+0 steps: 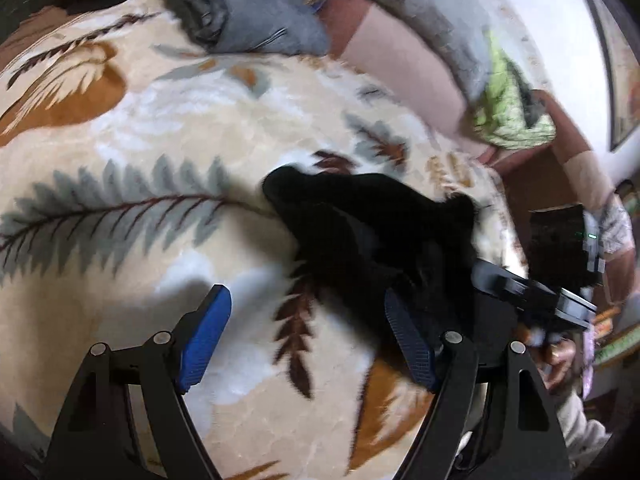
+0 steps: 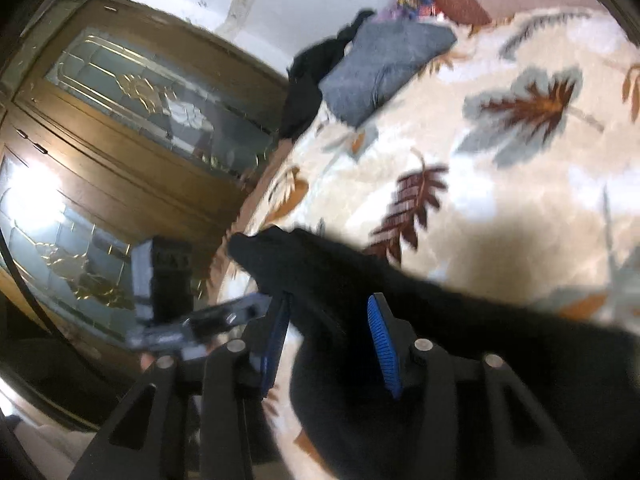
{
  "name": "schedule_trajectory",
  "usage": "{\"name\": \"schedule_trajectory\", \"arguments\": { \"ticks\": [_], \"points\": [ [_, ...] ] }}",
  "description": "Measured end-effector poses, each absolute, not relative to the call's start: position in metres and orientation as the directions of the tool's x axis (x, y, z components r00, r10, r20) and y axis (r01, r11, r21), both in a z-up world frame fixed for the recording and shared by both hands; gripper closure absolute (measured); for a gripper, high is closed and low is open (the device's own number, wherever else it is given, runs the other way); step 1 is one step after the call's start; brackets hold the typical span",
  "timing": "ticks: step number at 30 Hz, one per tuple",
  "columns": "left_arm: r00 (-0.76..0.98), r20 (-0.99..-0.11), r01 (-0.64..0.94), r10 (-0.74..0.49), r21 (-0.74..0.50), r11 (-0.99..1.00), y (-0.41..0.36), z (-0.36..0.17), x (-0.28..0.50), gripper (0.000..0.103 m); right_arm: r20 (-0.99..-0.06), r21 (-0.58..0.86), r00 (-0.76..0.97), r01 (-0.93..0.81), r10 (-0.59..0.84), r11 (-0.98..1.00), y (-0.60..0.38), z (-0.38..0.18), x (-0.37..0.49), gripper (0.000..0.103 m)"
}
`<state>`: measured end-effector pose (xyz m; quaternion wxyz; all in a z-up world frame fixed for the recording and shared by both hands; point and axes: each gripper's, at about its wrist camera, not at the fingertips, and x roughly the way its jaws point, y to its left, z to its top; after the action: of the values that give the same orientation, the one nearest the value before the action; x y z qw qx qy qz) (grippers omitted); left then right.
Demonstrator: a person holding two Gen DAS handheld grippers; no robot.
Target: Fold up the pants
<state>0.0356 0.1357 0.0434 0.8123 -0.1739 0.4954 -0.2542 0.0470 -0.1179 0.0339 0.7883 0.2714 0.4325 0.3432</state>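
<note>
The black pants (image 1: 360, 232) lie bunched on a cream blanket with a leaf print (image 1: 160, 128). My left gripper (image 1: 308, 320) is open just above the blanket, its right pad (image 1: 408, 340) against the pants' edge. In the right wrist view the pants (image 2: 420, 360) run between and under the jaws of my right gripper (image 2: 332, 340), which stand apart with black cloth between them. The other gripper's body shows at the left there (image 2: 172, 300) and at the right in the left wrist view (image 1: 560, 264).
Folded grey clothes (image 1: 248, 16) lie at the blanket's far edge, also in the right wrist view (image 2: 384, 68). A green patterned cloth (image 1: 508, 108) lies on a pink cover. A wooden glass-door cabinet (image 2: 120, 140) stands beside the bed.
</note>
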Motion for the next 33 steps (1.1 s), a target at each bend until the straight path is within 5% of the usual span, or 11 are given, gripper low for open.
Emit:
{"name": "schedule_trajectory", "arguments": {
  "ticks": [4, 12, 20, 27, 33],
  "points": [
    [0.374, -0.674, 0.325, -0.637, -0.548, 0.771, 0.122, 0.058, 0.031, 0.024, -0.442, 0.752, 0.479, -0.262, 0.758, 0.604, -0.136, 0.041, 0.052, 0.059],
    [0.375, -0.679, 0.308, -0.631, -0.55, 0.776, 0.136, 0.065, 0.026, 0.024, -0.606, 0.573, 0.434, -0.344, 0.667, 0.744, -0.096, 0.036, 0.047, 0.058],
    [0.476, -0.725, 0.258, -0.498, -0.426, 0.867, 0.171, 0.082, 0.011, 0.023, -0.687, 0.526, 0.223, -0.504, 0.691, 0.685, -0.024, 0.005, 0.008, 0.054],
    [0.47, -0.758, 0.301, -0.452, -0.344, 0.889, 0.148, 0.081, 0.006, 0.023, -0.682, 0.487, 0.321, -0.471, 0.657, 0.736, -0.06, 0.026, -0.018, 0.053],
    [0.437, -0.776, 0.42, -0.455, -0.271, 0.866, 0.093, 0.081, -0.005, 0.023, -0.696, 0.378, 0.53, -0.305, 0.485, 0.874, -0.147, 0.048, -0.034, 0.048]
  ]
}}
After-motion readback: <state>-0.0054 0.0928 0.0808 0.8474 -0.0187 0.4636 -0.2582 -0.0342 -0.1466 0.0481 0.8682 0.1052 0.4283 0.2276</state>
